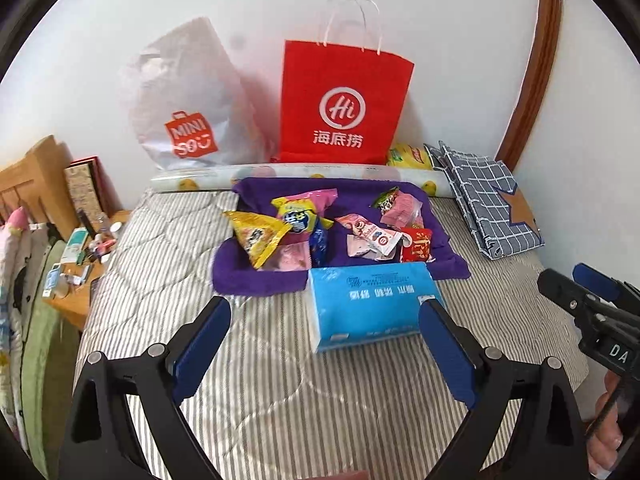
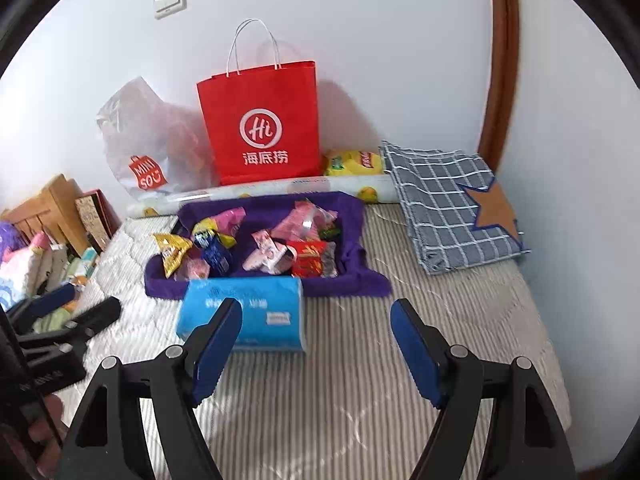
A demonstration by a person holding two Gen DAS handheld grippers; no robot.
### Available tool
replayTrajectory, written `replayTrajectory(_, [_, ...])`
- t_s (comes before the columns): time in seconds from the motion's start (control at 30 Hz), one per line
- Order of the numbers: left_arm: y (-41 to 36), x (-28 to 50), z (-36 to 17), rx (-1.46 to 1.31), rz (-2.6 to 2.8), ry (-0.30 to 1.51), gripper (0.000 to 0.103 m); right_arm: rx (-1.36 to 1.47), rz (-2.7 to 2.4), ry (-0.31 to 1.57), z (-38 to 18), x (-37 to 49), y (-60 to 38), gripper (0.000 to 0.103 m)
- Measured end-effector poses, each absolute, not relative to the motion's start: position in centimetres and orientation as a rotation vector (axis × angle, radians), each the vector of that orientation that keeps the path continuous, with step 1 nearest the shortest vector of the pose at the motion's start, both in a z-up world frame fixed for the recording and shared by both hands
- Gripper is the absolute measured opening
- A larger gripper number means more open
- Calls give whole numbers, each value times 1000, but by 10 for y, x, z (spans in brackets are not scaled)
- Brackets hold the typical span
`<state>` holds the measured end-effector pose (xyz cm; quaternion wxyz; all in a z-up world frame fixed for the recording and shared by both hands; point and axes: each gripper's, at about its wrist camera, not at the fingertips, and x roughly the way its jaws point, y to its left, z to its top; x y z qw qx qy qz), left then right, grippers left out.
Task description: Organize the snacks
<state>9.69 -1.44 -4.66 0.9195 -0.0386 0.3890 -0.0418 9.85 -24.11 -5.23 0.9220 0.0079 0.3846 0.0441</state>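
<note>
Several snack packets lie on a purple towel (image 1: 256, 280) (image 2: 360, 280) on the striped bed: a yellow packet (image 1: 256, 236) (image 2: 172, 252), a pink-yellow-blue one (image 1: 300, 212), pink ones (image 1: 372, 236) (image 2: 268, 256) and a red one (image 1: 416, 244) (image 2: 306, 262). A blue tissue pack (image 1: 372, 304) (image 2: 260, 312) lies just in front of the towel. My left gripper (image 1: 324, 340) is open and empty above the bed, short of the tissue pack. My right gripper (image 2: 316, 344) is open and empty to its right; it also shows in the left wrist view (image 1: 576, 284).
A red paper bag (image 1: 344, 100) (image 2: 262, 124) and a white MINISO bag (image 1: 192, 108) (image 2: 148, 148) stand against the wall. A rolled sheet (image 1: 300, 176), a yellow chip bag (image 2: 352, 162) and a folded checked cloth (image 1: 488, 204) (image 2: 448, 208) lie behind. A cluttered nightstand (image 1: 80, 264) is left.
</note>
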Motion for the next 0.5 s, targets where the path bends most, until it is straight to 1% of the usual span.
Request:
replayTrajectory(0.2, [-15, 72, -39, -70, -67, 774, 100, 14, 69, 747, -47, 67, -241, 93])
replayTrajectory(0.4, [-16, 55, -33, -76, -67, 753, 100, 2, 39, 723, -43, 51, -244, 102])
replayTrajectory(0.5, [-21, 49, -31, -43, -50, 731, 101, -6, 27, 705, -39, 45, -245, 102])
